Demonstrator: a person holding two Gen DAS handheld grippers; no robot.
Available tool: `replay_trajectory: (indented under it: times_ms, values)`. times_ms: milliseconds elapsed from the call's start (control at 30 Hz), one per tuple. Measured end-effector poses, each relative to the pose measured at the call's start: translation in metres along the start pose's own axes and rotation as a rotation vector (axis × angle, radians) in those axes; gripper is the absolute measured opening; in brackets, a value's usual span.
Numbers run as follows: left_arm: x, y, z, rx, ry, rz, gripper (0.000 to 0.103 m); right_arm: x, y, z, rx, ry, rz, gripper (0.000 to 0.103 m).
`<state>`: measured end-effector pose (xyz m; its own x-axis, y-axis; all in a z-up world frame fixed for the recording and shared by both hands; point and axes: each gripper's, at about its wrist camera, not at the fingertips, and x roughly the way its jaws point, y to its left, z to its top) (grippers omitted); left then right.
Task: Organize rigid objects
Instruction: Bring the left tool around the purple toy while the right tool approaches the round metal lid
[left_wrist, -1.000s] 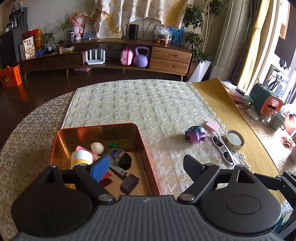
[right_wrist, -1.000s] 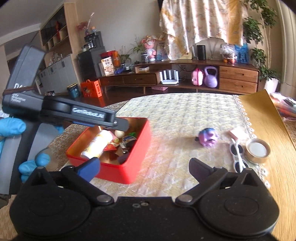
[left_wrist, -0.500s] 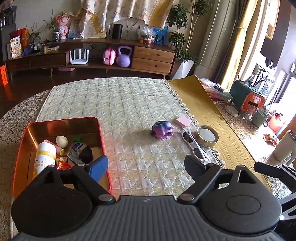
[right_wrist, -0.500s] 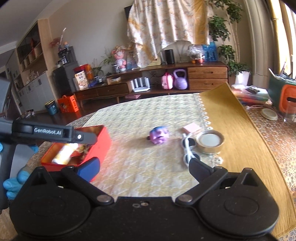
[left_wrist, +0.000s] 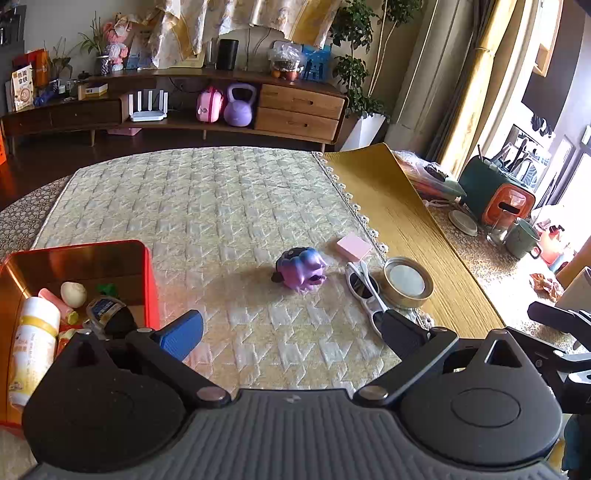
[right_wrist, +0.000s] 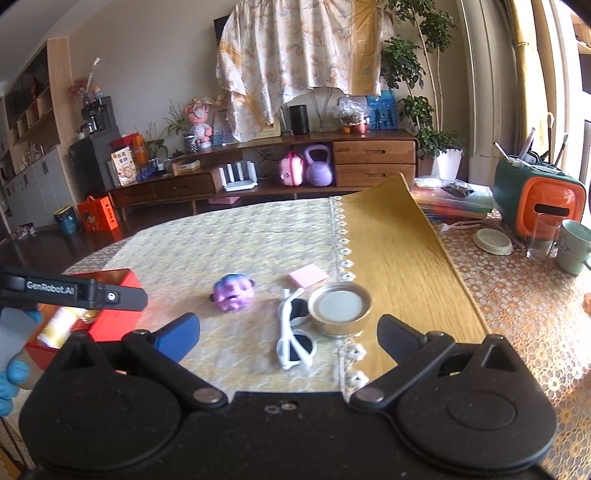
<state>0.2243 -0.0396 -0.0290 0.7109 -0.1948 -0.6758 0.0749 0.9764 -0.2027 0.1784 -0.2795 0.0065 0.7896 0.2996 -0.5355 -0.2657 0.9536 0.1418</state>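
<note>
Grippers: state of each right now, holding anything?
Left gripper: open, jaws have just been opening wider, nothing between them.
Right gripper: open, empty; white sunglasses lie on the table beyond it.

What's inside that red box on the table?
The red box holds a white and yellow bottle, a pale egg-shaped thing, a pink piece, something small and green and a dark rounded item. The left claw covers the box's near part.

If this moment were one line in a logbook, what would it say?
left gripper: open, just widened, empty | right gripper: open, empty | red box: partly filled | loose on cloth: purple toy, pink block, sunglasses, round tin
</note>
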Motion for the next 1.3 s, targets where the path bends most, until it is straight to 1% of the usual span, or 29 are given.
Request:
replay_trajectory:
  times_ms: [133, 400, 500, 567, 633, 700, 900, 1000, 1100, 1200, 1300]
  values:
    - [0.020, -0.011, 0.006, 0.020, -0.010, 0.024, 0.103, 0.017, -0.014, 0.003, -0.025, 0.019, -0.047, 0.102]
    - [0.066, -0.030, 0.015, 0.066, -0.002, 0.075, 0.103, 0.057, -0.042, 0.005, -0.010, 0.066, -0.106, 0.102]
    - [0.083, -0.034, 0.017, 0.080, 0.006, 0.114, 0.103, 0.074, -0.046, 0.005, -0.016, 0.092, -0.099, 0.102]
    - [0.093, -0.034, 0.018, 0.082, 0.012, 0.128, 0.103, 0.085, -0.047, 0.005, -0.039, 0.109, -0.078, 0.102]
    - [0.102, -0.032, 0.019, 0.084, 0.015, 0.140, 0.103, 0.094, -0.047, 0.005, -0.055, 0.114, -0.077, 0.102]
    - [0.112, -0.031, 0.020, 0.085, 0.022, 0.144, 0.103, 0.103, -0.049, 0.005, -0.059, 0.125, -0.056, 0.102]
    - [0.134, -0.028, 0.021, 0.078, 0.036, 0.135, 0.103, 0.124, -0.049, 0.002, -0.059, 0.139, -0.065, 0.102]
    - [0.144, -0.028, 0.022, 0.078, 0.045, 0.148, 0.103, 0.132, -0.045, 0.000, -0.065, 0.145, -0.066, 0.101]
    - [0.151, -0.024, 0.024, 0.062, 0.047, 0.176, 0.103, 0.140, -0.043, -0.001, -0.064, 0.148, -0.075, 0.100]
    - [0.156, -0.020, 0.025, 0.044, 0.053, 0.167, 0.103, 0.147, -0.041, -0.001, -0.067, 0.150, -0.075, 0.099]
    - [0.160, -0.022, 0.025, 0.066, 0.052, 0.164, 0.102, 0.151, -0.038, -0.002, -0.069, 0.149, -0.075, 0.096]
